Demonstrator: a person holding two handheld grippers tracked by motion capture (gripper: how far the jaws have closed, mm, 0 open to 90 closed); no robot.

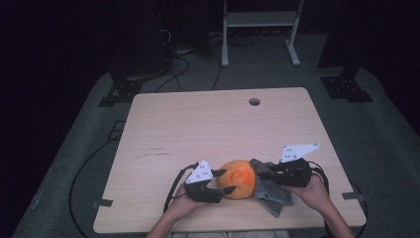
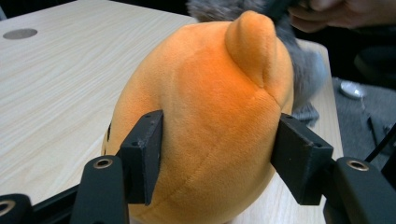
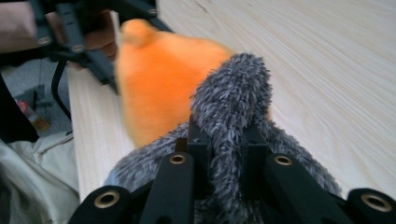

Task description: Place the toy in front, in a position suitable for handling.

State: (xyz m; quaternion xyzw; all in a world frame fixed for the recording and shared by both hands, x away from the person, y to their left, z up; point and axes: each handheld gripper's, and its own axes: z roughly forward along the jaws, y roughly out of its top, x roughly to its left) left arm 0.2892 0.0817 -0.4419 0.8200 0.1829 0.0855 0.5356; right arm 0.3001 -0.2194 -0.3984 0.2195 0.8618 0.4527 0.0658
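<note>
Near the front edge of the pale wooden surface point(image 1: 198, 124), an orange plush toy point(image 1: 238, 179) sits between the person's 2 hands. The left gripper point(image 1: 224, 181) grasps it from the left: in the left gripper view its 2 black jaws press into the toy's sides, the fabric bulging a little around each pad, and 1 small rounded ear point(image 2: 251, 44) stands up on top. The right gripper point(image 1: 259, 172) is clenched on a fold of shaggy grey cloth point(image 1: 271, 194); in the right gripper view a tuft of the grey pile point(image 3: 232, 100) rises out from between the 2 jaws, which pinch it tightly. The cloth lies against the toy's right side, touching it, and spreads toward the front edge under the right hand point(image 1: 312, 191).
</note>
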